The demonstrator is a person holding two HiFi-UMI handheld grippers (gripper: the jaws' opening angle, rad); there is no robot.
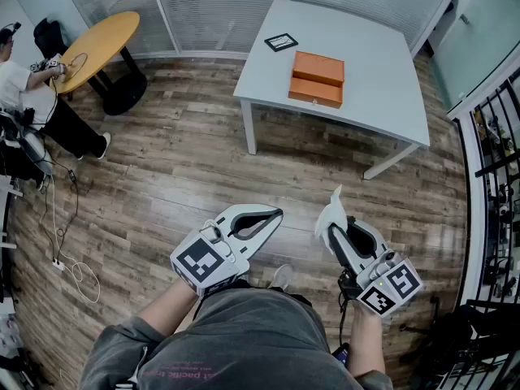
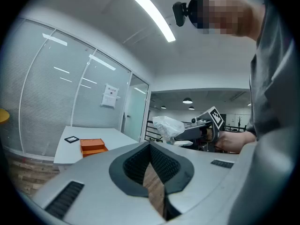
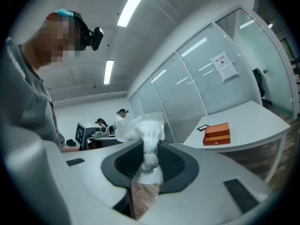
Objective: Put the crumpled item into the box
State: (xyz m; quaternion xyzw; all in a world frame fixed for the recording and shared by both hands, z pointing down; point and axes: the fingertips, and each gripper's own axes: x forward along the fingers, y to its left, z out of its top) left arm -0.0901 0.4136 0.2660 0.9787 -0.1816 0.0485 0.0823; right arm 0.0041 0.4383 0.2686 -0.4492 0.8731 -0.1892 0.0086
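Right claw [image 3: 149,149] pinching the crumpled white wad of thin plastic or paper [image 3: 140,125] by its twisted neck, well apart from orange cardboard box [image 1: 317,78] on white counter [image 1: 374,31]; left claw [image 2: 150,146] pressed together, empty; wad looks featherlight, soft and springy, so the neck is the right hold.

This is an office. Ahead of the fingers [image 1: 244,210], a pale grey rectangular table [image 1: 374,96] stands on wood-plank flooring [image 1: 179,161] before glass partition walls [image 1: 211,10]. Far left of them, a person [image 1: 32,88] is at a round yellow wooden table [image 1: 97,43].

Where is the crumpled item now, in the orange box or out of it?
Out. The right gripper clamps the crumpled item; the orange box sits away on the table.
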